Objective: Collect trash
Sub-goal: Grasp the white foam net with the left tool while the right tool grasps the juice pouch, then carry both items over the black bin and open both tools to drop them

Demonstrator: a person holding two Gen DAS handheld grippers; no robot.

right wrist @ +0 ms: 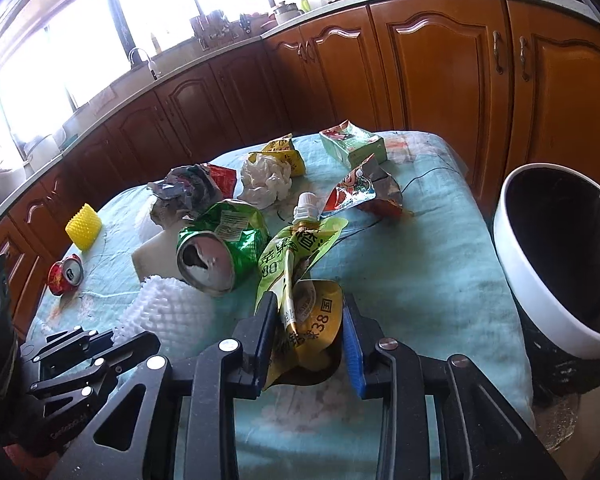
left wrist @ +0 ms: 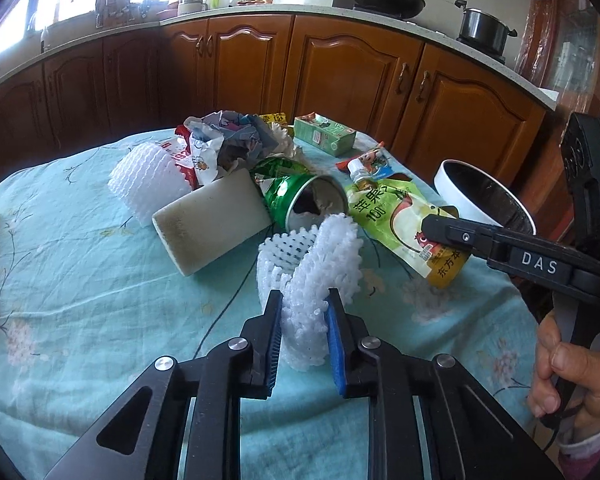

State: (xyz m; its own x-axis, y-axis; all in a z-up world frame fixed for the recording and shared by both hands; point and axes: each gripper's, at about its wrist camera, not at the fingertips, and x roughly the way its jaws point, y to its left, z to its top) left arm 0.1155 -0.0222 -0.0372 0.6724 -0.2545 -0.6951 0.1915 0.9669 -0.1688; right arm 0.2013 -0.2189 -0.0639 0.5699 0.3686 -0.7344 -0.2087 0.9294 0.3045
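Blown-out window (right wrist: 80,40) daylight, sharp focus, fisheye-warped edges.

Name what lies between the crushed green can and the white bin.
The apple juice pouch, its lower end in the right gripper; beyond it bare tablecloth. Right wrist view.

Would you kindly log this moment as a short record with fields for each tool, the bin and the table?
left tool: shut on white foam net
right tool: pinching the yellow-green juice pouch, pad contact on one side unclear
bin: white rim, dark inside, beside the table on the right
table: light blue floral cloth
other trash: crushed green can, red can, yellow foam net
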